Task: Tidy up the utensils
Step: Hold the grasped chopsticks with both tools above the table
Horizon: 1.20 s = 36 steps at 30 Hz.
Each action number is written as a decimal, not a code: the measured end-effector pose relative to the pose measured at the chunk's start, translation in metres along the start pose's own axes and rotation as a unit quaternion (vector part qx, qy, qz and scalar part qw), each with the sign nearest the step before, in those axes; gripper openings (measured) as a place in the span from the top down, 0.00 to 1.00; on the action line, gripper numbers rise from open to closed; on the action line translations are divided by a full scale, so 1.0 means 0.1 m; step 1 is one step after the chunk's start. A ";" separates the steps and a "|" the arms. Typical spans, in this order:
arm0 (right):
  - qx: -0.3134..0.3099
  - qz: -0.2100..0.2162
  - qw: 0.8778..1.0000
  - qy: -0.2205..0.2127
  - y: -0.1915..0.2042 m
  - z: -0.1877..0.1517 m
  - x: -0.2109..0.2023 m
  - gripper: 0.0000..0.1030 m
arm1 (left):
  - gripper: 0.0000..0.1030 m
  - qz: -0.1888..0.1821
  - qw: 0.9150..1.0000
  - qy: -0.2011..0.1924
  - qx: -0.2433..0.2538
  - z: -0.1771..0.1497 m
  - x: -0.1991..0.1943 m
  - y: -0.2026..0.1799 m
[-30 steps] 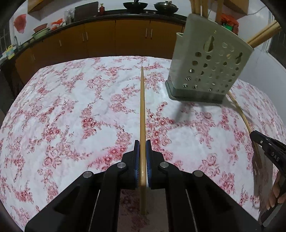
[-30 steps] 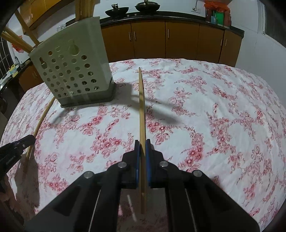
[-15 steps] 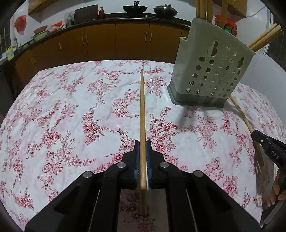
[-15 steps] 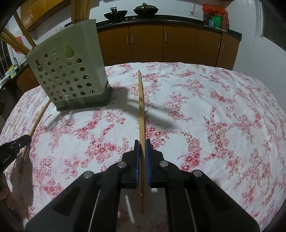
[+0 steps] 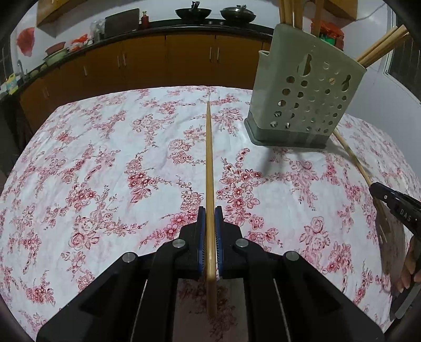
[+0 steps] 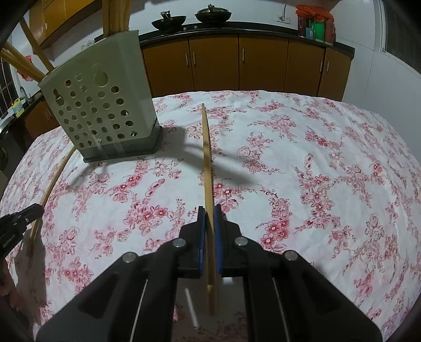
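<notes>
Left wrist view: left gripper (image 5: 210,242) clamped on one chopstick (image 5: 209,163), right gripper (image 6: 209,242) likewise on another chopstick (image 6: 207,163), both above the floral tablecloth (image 5: 105,163); transport step, apparently; next, tip each upright into the perforated holder (image 5: 305,102).

tops of bamboo sticks (image 5: 289,11) in the perforated grey-green plastic utensil holder (image 5: 305,102) — cut off by top edge | holder's interior — hidden | person's hand (image 5: 410,265) — cropped at right edge
</notes>
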State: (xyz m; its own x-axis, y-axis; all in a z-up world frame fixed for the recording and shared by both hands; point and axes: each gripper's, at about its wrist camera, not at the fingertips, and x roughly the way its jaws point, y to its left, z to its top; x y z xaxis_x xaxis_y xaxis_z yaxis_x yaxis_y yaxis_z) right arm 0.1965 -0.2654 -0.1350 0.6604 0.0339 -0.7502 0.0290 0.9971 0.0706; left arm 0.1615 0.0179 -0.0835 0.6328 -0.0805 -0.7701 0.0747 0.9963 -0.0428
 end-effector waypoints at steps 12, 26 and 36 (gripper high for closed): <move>0.000 0.001 1.000 0.000 -0.03 -0.03 -0.03 0.92 | 0.92 0.003 1.000 0.000 0.004 -0.04 -0.03 0.02; -0.001 0.000 1.000 0.000 -0.03 -0.03 -0.03 0.92 | 0.92 0.004 1.000 -0.001 0.005 -0.05 -0.04 0.02; -0.003 -0.001 1.000 0.000 -0.01 -0.04 -0.04 0.92 | 0.92 0.004 1.000 -0.001 0.005 -0.06 -0.05 0.02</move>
State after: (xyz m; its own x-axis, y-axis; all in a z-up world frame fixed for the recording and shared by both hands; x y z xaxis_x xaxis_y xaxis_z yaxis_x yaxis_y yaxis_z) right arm 0.1907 -0.2662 -0.1346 0.6607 0.0317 -0.7499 0.0253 0.9976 0.0644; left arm 0.1542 0.0201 -0.0838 0.6349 -0.0727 -0.7692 0.0770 0.9966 -0.0306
